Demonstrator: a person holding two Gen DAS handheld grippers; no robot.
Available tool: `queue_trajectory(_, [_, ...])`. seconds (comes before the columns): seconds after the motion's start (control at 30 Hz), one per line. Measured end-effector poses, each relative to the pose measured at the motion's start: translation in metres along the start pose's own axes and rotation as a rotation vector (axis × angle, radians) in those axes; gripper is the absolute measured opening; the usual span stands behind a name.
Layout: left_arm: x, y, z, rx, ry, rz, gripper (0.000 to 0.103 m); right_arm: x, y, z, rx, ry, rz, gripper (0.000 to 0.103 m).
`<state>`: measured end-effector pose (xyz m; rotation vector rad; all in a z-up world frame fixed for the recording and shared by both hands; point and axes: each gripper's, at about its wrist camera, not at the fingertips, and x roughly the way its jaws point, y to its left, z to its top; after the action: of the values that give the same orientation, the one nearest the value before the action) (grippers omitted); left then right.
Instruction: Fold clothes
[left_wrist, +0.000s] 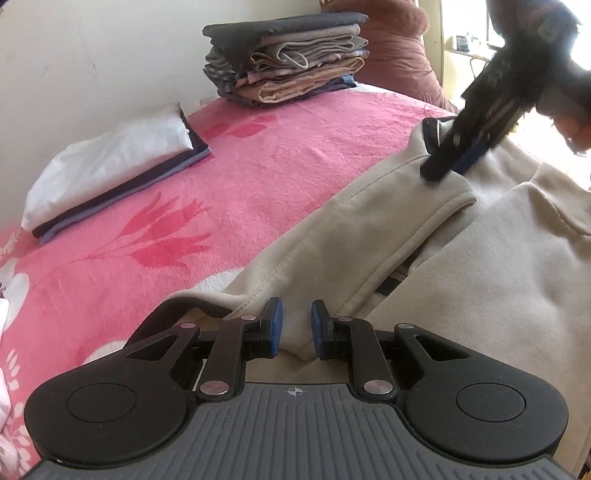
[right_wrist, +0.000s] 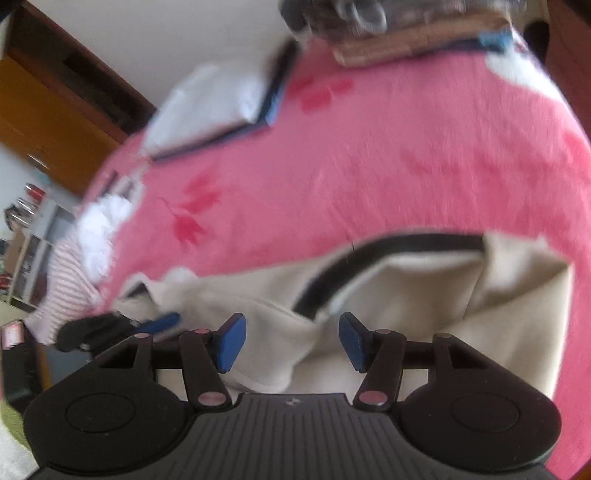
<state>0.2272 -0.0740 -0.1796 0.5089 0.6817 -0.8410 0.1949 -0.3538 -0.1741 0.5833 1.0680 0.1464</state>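
Beige garment (left_wrist: 461, 295), pink flowered blanket (left_wrist: 258, 166), white folded cloth (left_wrist: 110, 162)

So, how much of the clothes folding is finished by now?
Done: a tall folded stack and a smaller white-topped pile lie on the pink blanket. In hand: the left gripper pinches the beige garment; the right gripper has open jaws. Left: the garment is unfolded.

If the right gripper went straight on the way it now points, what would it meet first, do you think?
Most likely the beige garment: the right gripper stands open just above its folds, with the dark-trimmed edge directly ahead. The pink blanket lies beyond. The blur leaves depth uncertain.
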Motion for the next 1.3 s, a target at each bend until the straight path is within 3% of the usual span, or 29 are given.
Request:
queue_trajectory(0.1, [0.000,0.000,-0.001,-0.007,-0.003,0.002,0.017,0.004,0.001,-0.004,0.011,-0.009,0.012,0.046])
queue_trajectory(0.13, [0.000,0.000,-0.001,-0.008,-0.004,0.003,0.017,0.003,0.003,-0.004,0.000,-0.020,0.006,0.031])
queue_trajectory(0.17, [0.000,0.000,-0.001,-0.011,-0.003,0.005,0.017,0.001,0.008,-0.002,-0.031,-0.037,-0.001,0.026])
queue_trajectory(0.23, [0.000,-0.001,0.000,-0.018,-0.001,0.008,0.017,-0.002,0.017,0.004,-0.099,-0.075,-0.015,0.023])
queue_trajectory(0.33, [0.000,-0.004,0.001,-0.008,-0.001,0.016,0.017,0.005,0.030,0.003,-0.275,-0.122,-0.092,0.023])
queue_trajectory(0.4, [0.000,-0.006,0.000,-0.001,-0.001,0.023,0.016,0.018,0.029,-0.006,-0.367,-0.108,-0.147,0.023])
queue_trajectory(0.47, [-0.002,-0.009,-0.002,0.011,-0.002,0.029,0.015,0.022,0.022,-0.019,-0.428,-0.135,-0.141,0.023])
queue_trajectory(0.57, [-0.003,-0.010,-0.004,0.020,-0.004,0.031,0.015,0.013,0.011,-0.021,-0.374,-0.112,-0.076,0.023])
queue_trajectory(0.67, [-0.004,-0.010,-0.003,0.014,-0.001,0.027,0.015,0.000,0.015,-0.017,-0.379,-0.079,-0.107,0.030])
queue_trajectory(0.73, [-0.005,-0.009,-0.003,0.016,0.000,0.020,0.015,-0.021,0.024,-0.013,-0.365,-0.116,-0.137,0.031])
queue_trajectory(0.8, [-0.006,-0.009,-0.004,0.025,0.000,0.011,0.015,-0.044,0.040,-0.012,-0.382,-0.212,-0.164,0.031])
queue_trajectory(0.93, [-0.007,-0.010,-0.004,0.029,0.004,0.008,0.015,-0.047,0.075,-0.011,-0.442,-0.324,-0.173,0.031])
queue_trajectory(1.03, [-0.008,-0.012,-0.005,0.039,0.004,0.005,0.014,-0.009,0.087,-0.015,-0.520,-0.305,-0.203,0.031])
queue_trajectory(1.1, [-0.013,-0.011,-0.007,0.050,0.007,-0.020,0.014,0.023,0.082,-0.024,-0.553,-0.239,-0.198,0.031])
queue_trajectory(1.17, [-0.023,-0.008,-0.005,0.045,0.011,-0.039,0.015,0.045,0.070,-0.040,-0.575,-0.231,-0.203,0.031])
queue_trajectory(1.3, [-0.042,-0.001,0.009,0.001,-0.050,-0.076,0.019,0.038,0.058,-0.042,-0.520,-0.247,-0.148,0.031])
